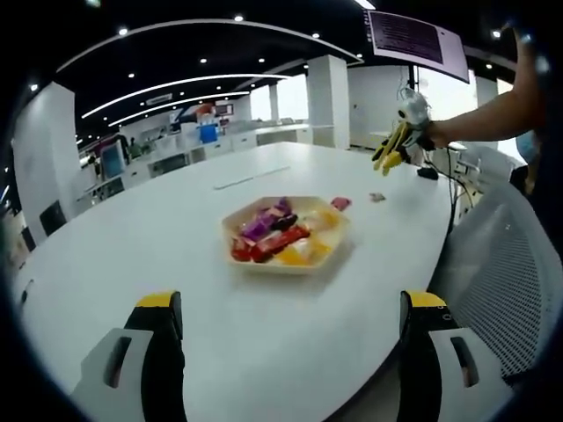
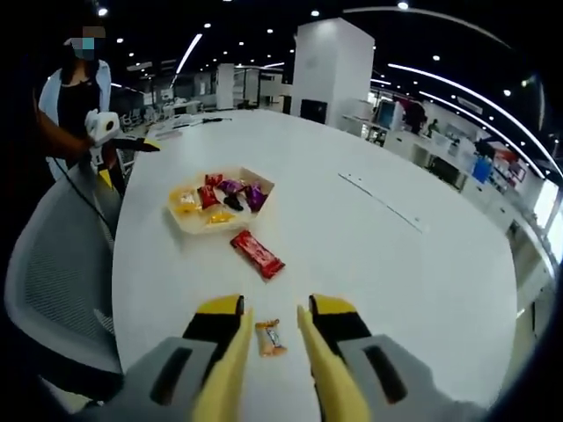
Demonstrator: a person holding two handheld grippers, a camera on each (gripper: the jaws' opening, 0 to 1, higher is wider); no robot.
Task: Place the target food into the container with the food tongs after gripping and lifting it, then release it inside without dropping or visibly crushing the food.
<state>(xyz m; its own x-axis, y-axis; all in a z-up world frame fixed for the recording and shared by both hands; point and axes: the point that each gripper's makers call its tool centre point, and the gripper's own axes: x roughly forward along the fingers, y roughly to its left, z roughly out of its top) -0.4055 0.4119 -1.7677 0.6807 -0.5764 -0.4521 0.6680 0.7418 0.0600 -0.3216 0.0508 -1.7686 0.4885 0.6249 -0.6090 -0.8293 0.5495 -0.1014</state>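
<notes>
While the left gripper (image 1: 286,352) hangs with jaws spread wide short of the tray (image 2: 264,186) of sweets, the right gripper (image 2: 274,352), tongs parted, frames one small orange candy (image 2: 270,338) on the table (image 2: 396,264): light, crinkly, likely slippery; pinch its middle. One red bar (image 2: 258,254) lies between candy and tray.

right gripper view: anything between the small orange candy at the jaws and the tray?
Yes: a red bar lies on the table between the candy and the tray.
</notes>
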